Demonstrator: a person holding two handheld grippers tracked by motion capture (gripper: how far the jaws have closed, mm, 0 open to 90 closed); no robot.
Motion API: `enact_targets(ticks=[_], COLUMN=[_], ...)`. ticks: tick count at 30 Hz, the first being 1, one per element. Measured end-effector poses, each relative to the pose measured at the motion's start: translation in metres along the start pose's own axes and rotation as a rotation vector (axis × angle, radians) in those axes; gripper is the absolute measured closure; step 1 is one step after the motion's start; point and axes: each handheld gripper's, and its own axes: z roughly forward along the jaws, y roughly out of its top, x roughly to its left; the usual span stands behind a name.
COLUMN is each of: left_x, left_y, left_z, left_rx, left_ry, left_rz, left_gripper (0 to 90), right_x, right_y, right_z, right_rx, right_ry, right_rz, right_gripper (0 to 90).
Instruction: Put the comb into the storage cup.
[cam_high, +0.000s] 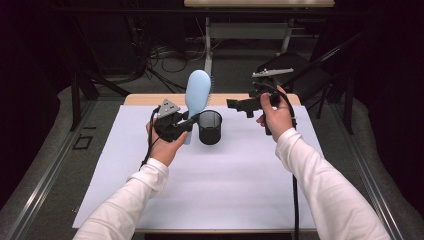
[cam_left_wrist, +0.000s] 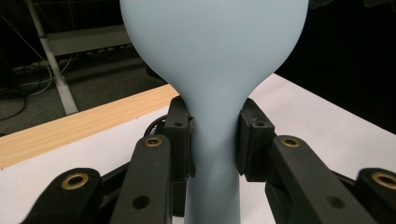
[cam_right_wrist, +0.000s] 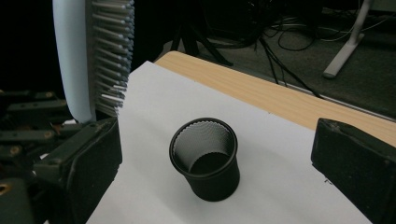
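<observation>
My left gripper (cam_high: 186, 121) is clamping the blue hairbrush (cam_high: 196, 92) at its neck, head up, just left of the black mesh cup (cam_high: 209, 127). My right gripper (cam_high: 239, 104) is hanging wide and empty above the cup's right. I am thinking the handle may catch the rim and tip the cup over.

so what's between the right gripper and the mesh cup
Nothing: in the right gripper view, bare white sheet lies between the open right gripper and the black mesh cup, which stands apart from it.
</observation>
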Motion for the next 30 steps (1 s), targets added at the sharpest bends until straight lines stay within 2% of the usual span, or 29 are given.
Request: enact_targets(ticks=[3,8,10,19,30], left_x=[-0.001,0.000,0.000,-0.001,-0.008], left_y=[-0.001,-0.003,-0.004,-0.007,-0.008], left_z=[0.004,0.012,0.015,0.022,0.027], left_rx=[0.001,0.007,0.005,0.011,0.010], left_ry=[-0.001,0.003,0.004,0.010,-0.007], left_rz=[-0.002,-0.005,-0.010,-0.013,-0.010], left_gripper=[69.9,69.9,70.0,70.0,70.0], right_x=[-0.001,0.000,0.000,-0.001,0.012], right_y=[0.002,0.004,0.004,0.006,0.009], right_z=[0.007,0.016,0.018,0.018,0.018], right_rx=[-0.004,-0.011,-0.020,-0.061,-0.087], right_ry=[0.016,0.027,0.038,0.076,0.122], right_rz=[0.031,0.024,0.037,0.054,0.063], right_gripper=[1.5,1.5,1.5,1.0,0.5])
